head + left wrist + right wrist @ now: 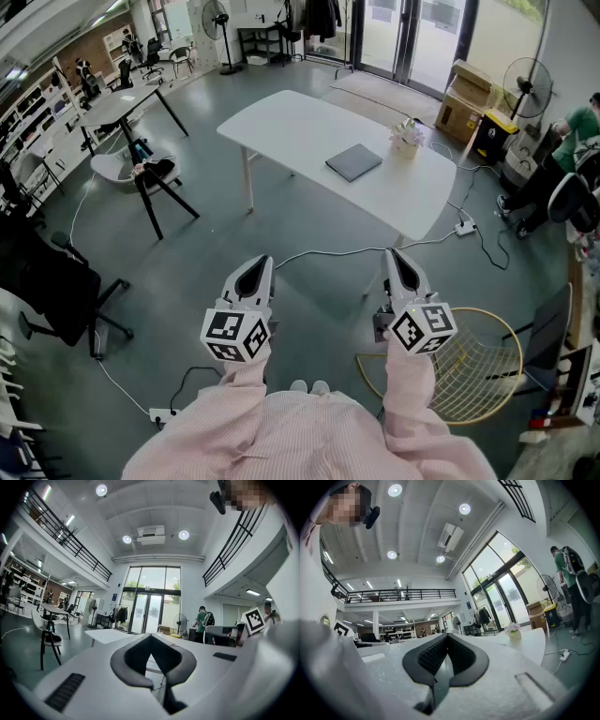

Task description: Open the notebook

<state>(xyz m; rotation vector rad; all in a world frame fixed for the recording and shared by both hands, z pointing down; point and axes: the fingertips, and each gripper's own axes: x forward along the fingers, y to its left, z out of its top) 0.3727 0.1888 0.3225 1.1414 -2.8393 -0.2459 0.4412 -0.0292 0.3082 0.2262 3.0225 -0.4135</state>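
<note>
Notebook [353, 161] closed, flat on white table [281, 122]

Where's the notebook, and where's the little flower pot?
notebook [353, 161], head view, middle of its closed grey cover.
flower pot [405, 145], head view, side of the pot.
</note>
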